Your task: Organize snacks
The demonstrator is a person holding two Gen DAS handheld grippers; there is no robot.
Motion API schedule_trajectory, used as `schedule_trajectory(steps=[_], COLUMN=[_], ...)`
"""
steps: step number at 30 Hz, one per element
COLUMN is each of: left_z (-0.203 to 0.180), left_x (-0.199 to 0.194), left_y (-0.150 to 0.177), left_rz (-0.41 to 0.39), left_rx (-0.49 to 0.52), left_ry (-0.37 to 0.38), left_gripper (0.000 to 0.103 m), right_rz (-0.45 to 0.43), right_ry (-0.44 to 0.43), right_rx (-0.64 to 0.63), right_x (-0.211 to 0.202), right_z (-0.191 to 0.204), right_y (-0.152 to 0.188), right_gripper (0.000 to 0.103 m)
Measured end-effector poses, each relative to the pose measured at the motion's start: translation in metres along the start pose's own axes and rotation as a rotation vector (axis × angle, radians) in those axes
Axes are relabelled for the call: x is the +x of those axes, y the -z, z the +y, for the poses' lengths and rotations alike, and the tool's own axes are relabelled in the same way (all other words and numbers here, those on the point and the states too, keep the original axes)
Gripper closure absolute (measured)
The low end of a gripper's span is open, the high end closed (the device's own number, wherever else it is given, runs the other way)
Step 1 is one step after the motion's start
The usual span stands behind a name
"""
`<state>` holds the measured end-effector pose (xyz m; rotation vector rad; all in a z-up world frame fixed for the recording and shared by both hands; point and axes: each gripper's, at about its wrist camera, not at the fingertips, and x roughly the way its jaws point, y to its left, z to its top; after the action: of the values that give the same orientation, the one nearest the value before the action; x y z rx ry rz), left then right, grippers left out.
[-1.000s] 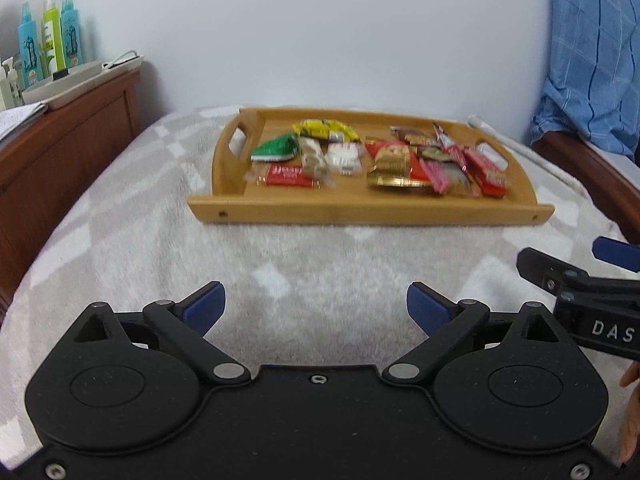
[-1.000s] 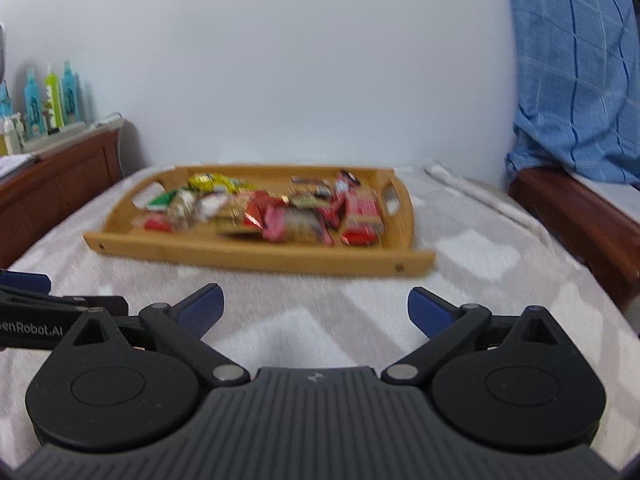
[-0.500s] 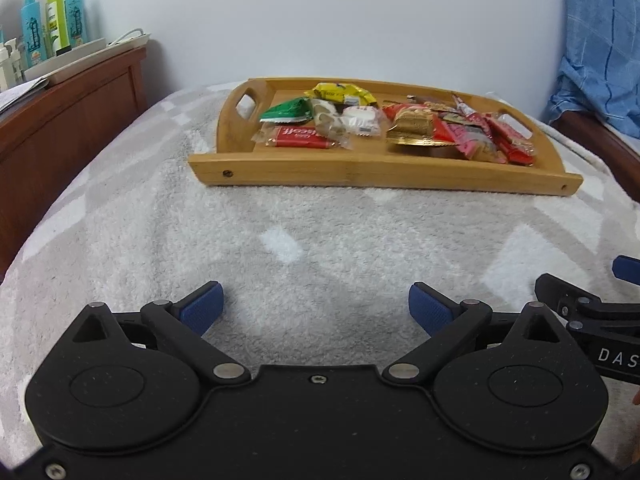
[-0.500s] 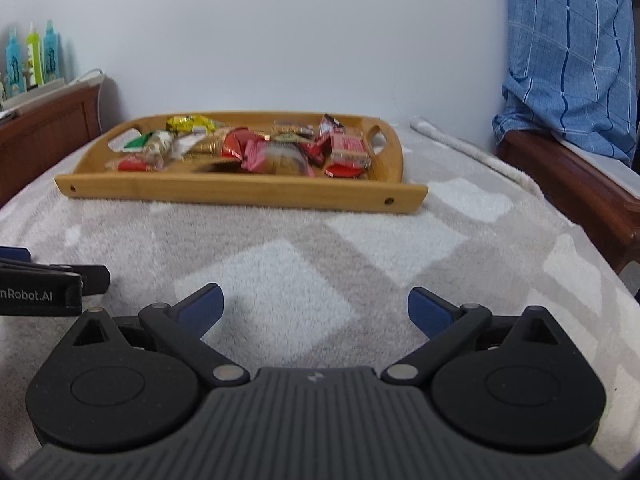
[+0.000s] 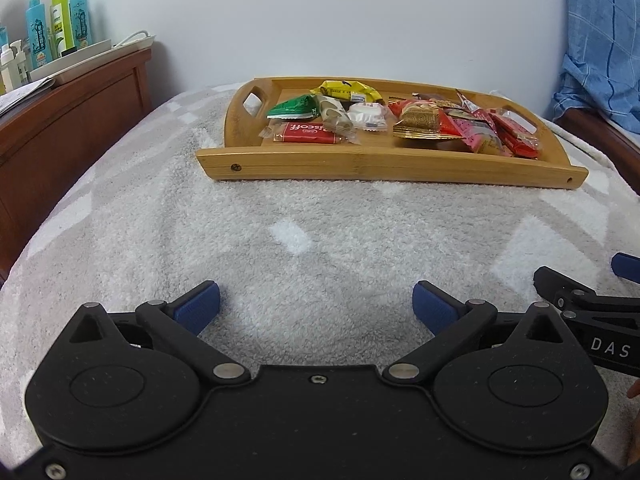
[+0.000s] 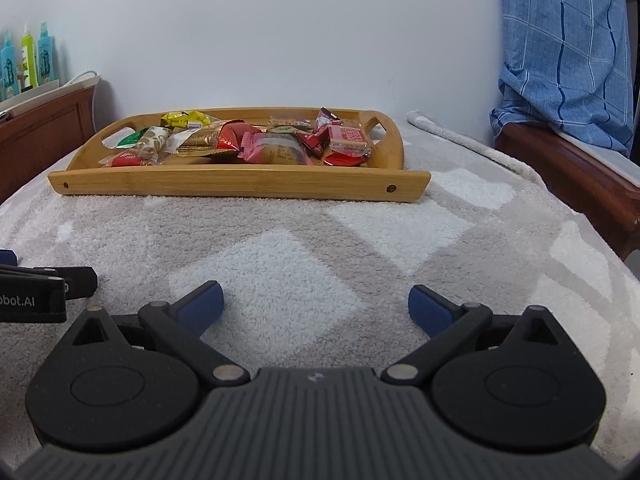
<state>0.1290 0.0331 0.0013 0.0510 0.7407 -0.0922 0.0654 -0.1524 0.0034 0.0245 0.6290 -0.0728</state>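
Soft, even indoor light, both views sharp, heavy fisheye bend

No hard glare anywhere, just small shine on the snack wrappers (image 5: 416,122). The left gripper (image 5: 316,306) and right gripper (image 6: 316,306) throw faint, blurry shadows onto the blanket (image 6: 280,264) right under them. Straight lines bow toward the edges: the tray (image 5: 384,166) front rim curves, and the frame corners go dark.
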Motion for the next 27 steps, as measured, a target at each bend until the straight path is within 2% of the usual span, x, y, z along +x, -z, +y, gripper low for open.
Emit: schedule_trajectory(steps=[27], left_z=[-0.0003], left_x=[-0.0013], left_y=[0.0045], left_rz=[-0.022], left_rx=[0.000], left_ry=[0.000], left_gripper=[0.000], right_rz=[-0.022], right_ry=[-0.001], right_rx=[0.001], right_x=[0.0008], right_z=[0.0013], right_y=[0.0035], right_gripper=[0.000])
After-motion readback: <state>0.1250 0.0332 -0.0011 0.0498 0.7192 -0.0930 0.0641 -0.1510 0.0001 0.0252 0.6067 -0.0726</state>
